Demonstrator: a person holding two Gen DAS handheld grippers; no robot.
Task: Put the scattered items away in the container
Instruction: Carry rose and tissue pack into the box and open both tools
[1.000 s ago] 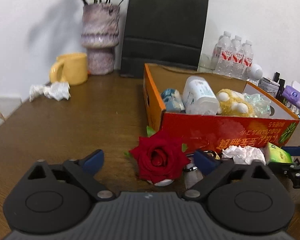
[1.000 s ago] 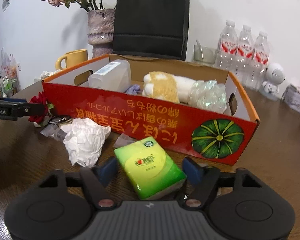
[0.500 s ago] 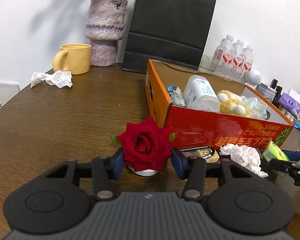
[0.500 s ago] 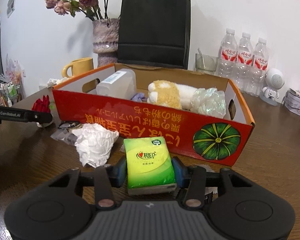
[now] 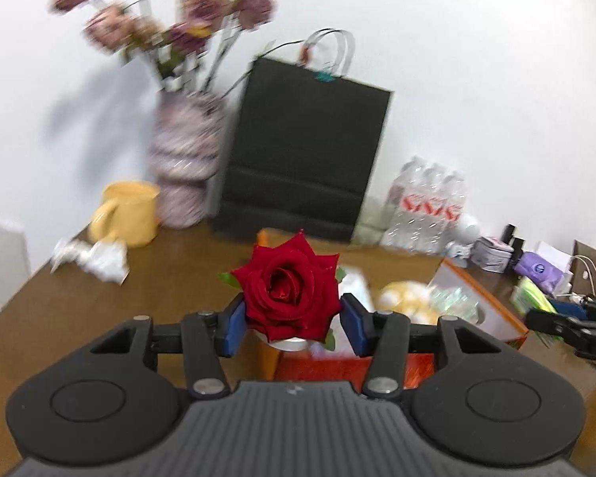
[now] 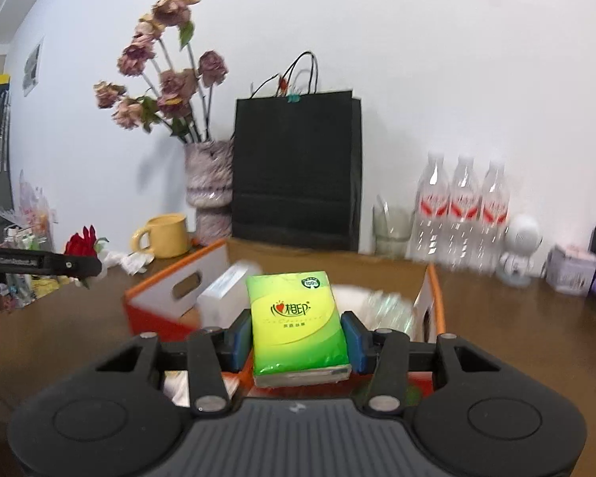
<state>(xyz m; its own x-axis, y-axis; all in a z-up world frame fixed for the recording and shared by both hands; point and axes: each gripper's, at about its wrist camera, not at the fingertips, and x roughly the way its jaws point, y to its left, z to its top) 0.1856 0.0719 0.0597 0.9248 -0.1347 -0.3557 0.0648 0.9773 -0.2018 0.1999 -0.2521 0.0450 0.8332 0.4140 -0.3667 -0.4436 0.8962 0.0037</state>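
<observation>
— While the left gripper (image 5: 292, 324) sits this high, where is the red rose (image 5: 291, 291) against its fingers?

— Right between the two blue pads (image 5: 234, 324), which pinch it from both sides; the bloom faces the camera and its white base shows just below the petals. The jaws have just been closing, and the rose is what they closed on.

— And the right gripper (image 6: 296, 340)?

— Its pads (image 6: 241, 338) clamp the green tissue pack (image 6: 296, 328) by its two long sides, label up. Those jaws have just been closing too, with the pack between them.

— How do the hands sit?

— Both grippers tilt slightly downward and hang above the brown table (image 6: 516, 318), off its surface. Beyond each held item lies the orange cardboard box (image 6: 171, 278), with a white bottle (image 6: 222, 294) and a crinkled clear bag (image 6: 385, 310) inside. From the right wrist view, the left gripper shows at the far left edge with the rose at its tip.
</observation>
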